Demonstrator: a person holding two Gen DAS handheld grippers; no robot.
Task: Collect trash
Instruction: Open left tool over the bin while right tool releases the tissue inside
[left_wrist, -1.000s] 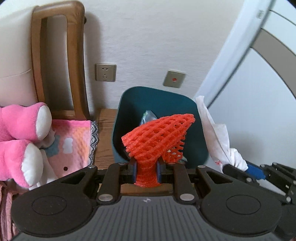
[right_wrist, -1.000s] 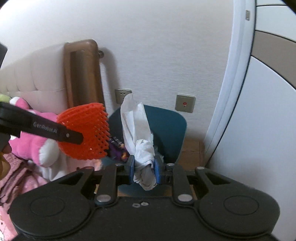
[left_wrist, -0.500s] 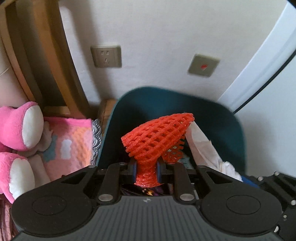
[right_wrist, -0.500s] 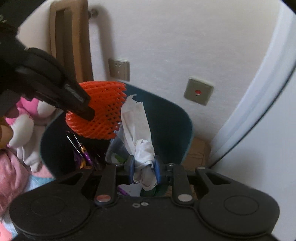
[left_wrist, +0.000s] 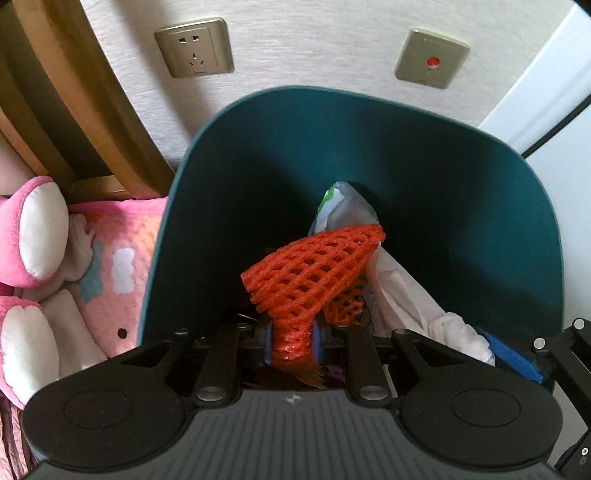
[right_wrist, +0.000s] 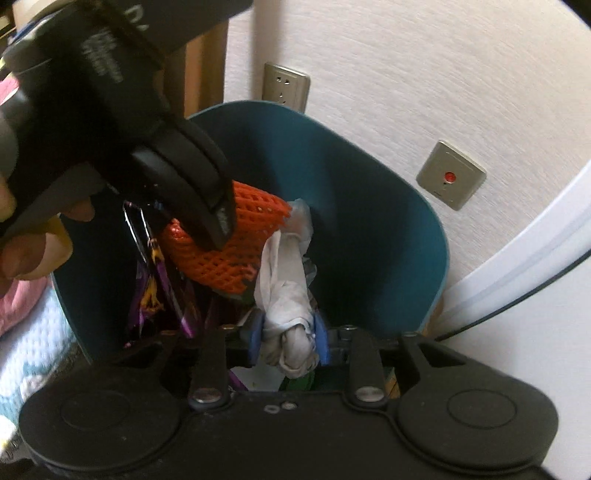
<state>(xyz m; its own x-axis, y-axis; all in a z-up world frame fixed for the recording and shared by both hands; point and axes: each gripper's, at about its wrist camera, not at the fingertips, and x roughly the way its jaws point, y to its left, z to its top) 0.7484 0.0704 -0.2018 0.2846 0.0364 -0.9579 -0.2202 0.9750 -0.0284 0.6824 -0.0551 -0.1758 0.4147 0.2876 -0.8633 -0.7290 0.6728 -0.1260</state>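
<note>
Over the teal trash bin (left_wrist: 480, 221), the left gripper (left_wrist: 292, 341) fingers pinch the orange foam net (left_wrist: 310, 273); the right gripper (right_wrist: 288, 341) fingers, just opening, still flank the crumpled white tissue (right_wrist: 284, 295).

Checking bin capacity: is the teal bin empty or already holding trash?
Holding trash: the teal bin already has purple wrappers and a plastic bag inside.

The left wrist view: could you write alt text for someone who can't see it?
A handheld left gripper pinches an orange foam fruit net over the open mouth of a teal trash bin that already holds wrappers. A crumpled white tissue pokes in from the right; behind the bin are a wall socket and, left, a pink plush toy.
</note>
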